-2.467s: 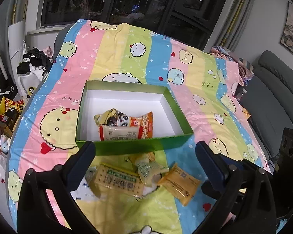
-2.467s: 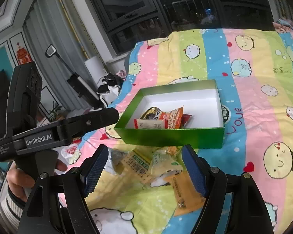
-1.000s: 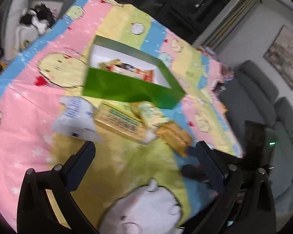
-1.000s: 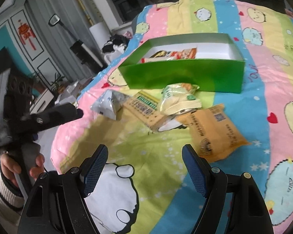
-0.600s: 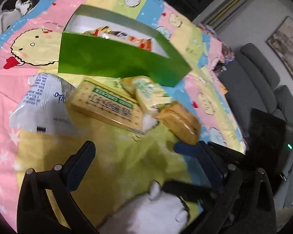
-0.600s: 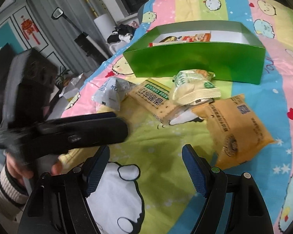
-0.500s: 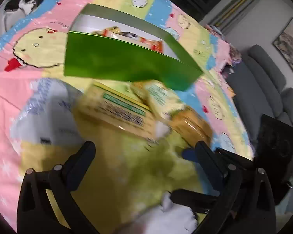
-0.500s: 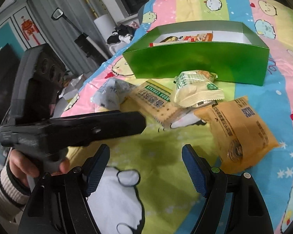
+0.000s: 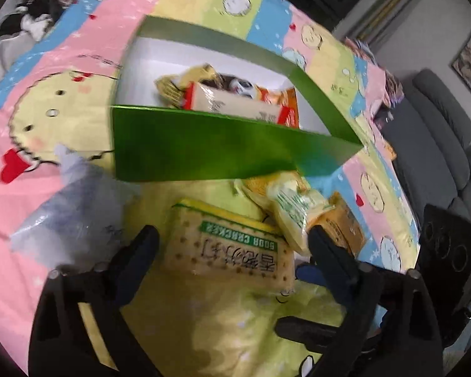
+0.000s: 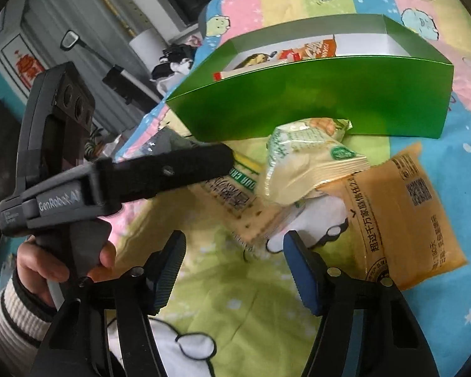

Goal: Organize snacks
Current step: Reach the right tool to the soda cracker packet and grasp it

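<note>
The left tongs (image 9: 232,248) are being closed around the cracker pack (image 9: 232,251), not yet squeezed, so it can be lifted. The right tongs (image 10: 232,267) are closing on nothing, near the orange bag (image 10: 402,216). Farther on the bed (image 10: 235,308), the green box (image 10: 314,100) is kept open for snacks.

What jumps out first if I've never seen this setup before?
A bright green box on a cartoon bedspread, with snack packets already inside. In front of it lie loose packets: a soda cracker pack between the closing left gripper fingers, and an orange packet at the right.
</note>
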Motion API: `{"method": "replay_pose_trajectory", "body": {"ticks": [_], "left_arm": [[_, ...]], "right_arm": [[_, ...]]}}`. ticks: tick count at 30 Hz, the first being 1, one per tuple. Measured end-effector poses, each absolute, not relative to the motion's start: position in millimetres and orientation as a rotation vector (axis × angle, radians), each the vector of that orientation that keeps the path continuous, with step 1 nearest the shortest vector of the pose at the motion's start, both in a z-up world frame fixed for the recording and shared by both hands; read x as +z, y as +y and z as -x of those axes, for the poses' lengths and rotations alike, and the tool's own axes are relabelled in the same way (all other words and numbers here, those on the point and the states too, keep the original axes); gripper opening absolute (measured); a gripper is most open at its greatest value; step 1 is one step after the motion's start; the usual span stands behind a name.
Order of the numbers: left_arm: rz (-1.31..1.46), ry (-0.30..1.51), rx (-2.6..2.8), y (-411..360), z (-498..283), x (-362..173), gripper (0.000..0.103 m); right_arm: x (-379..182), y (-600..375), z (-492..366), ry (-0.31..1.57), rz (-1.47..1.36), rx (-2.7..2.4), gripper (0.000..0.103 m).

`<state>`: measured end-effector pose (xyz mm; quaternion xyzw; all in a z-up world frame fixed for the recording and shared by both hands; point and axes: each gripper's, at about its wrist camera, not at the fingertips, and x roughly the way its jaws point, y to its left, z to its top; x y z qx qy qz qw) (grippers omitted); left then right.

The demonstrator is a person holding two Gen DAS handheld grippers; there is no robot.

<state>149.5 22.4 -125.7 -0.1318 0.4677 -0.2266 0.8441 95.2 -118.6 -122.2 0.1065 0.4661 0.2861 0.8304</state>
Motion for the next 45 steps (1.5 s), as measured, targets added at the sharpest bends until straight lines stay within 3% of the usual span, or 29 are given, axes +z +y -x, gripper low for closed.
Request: {"method": "replay_pose_trajectory", "body": {"ticks": [5,7,11,13,18,30,45], "left_arm": [[0.230,1.039,-0.456,26,-155,-135,0.062],[0.213,1.047,-0.463,30,-152,-135,0.057],[0.221,1.050,-0.477,35,-151,-136,0.056],[0.210,1.040,-0.465,34,-147,-136,0.057],[0.212,0.998,-0.399,31,-133,-138,0.056],[0.257,0.969,-0.351,28,-102,-125,0.056],[0.356,0.826,-0.375,45,-73,-89,0.056]], "right_arm": [[-127,-120,-107,1.012,-0.251,0.604,0.063],[-129,-119,-112,1.014,-0.250,0.609,0.062],[-130,-115,-113,1.004,-0.198,0.609,0.062],[-130,-113,-110,0.986,-0.147,0.588,0.049],[-130,-118,-106,0.960,-0.125,0.573,0.043],[-118,-117,-73,0.907,-0.097,0.592,0.042],[-66,-102,-41,0.811,0.022,0.549,0.042]]}}
